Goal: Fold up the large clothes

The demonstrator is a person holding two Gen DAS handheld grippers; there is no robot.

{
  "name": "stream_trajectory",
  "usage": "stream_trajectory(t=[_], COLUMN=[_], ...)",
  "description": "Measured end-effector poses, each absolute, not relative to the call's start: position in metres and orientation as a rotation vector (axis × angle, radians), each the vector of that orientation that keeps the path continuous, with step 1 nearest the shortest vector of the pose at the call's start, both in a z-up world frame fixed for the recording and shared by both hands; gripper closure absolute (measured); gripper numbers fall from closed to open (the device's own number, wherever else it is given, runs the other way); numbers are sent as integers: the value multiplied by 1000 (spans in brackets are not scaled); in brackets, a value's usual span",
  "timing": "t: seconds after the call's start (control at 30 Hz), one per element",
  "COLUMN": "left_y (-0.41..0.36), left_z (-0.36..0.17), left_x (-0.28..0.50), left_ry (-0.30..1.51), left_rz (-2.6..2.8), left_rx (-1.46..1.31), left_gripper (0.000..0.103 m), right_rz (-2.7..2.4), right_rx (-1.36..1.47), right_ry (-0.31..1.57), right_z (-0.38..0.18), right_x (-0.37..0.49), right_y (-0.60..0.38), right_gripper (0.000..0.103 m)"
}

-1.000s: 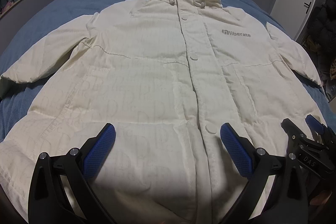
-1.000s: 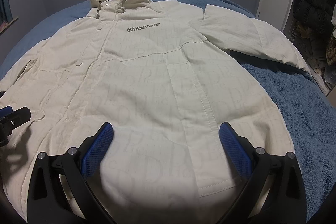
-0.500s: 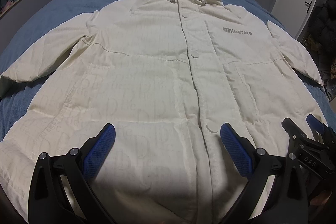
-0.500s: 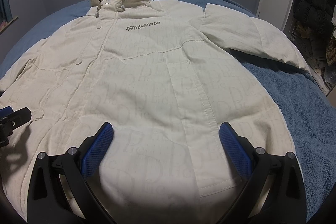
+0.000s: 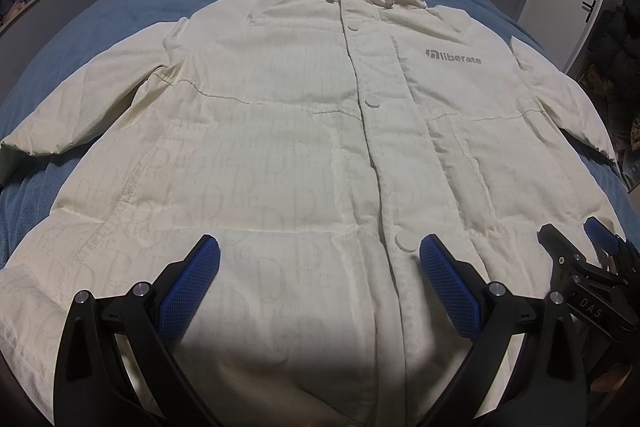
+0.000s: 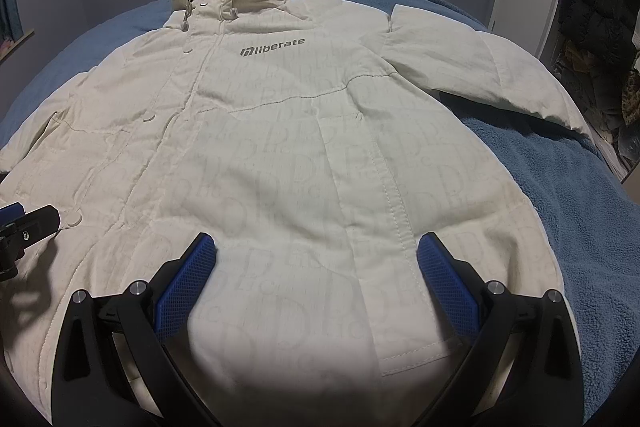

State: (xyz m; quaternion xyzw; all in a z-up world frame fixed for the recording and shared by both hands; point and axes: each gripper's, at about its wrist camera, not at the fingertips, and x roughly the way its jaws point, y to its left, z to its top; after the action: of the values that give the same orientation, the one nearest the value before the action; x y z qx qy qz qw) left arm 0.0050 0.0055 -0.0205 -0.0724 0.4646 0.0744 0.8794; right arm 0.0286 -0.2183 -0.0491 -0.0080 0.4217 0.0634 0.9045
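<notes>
0 folds done: jacket [image 5: 304, 155] flat ahead of left gripper [image 5: 318, 259] and right gripper [image 6: 316, 255], both spread apart, empty.

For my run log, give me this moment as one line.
stage: pre-fold | jacket: flat on bed | left gripper: open | right gripper: open

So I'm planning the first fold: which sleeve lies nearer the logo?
The sleeve on the right of the coat, beside the "liberate" logo; the other lies across the button placket.
</notes>
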Motion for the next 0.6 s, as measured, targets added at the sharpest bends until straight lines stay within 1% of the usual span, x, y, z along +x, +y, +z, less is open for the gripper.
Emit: stream_trajectory(t=[0.6], left_y=[5], left_z=[-20], left_x=[6], left_ry=[973], left_rz=[156], left_rx=[-151], left_gripper=[6], right_rz=[130], right_rx=[-17], right_ry=[874], right_z=[-50], right_x=[29], right_y=[-218], right_gripper=[6])
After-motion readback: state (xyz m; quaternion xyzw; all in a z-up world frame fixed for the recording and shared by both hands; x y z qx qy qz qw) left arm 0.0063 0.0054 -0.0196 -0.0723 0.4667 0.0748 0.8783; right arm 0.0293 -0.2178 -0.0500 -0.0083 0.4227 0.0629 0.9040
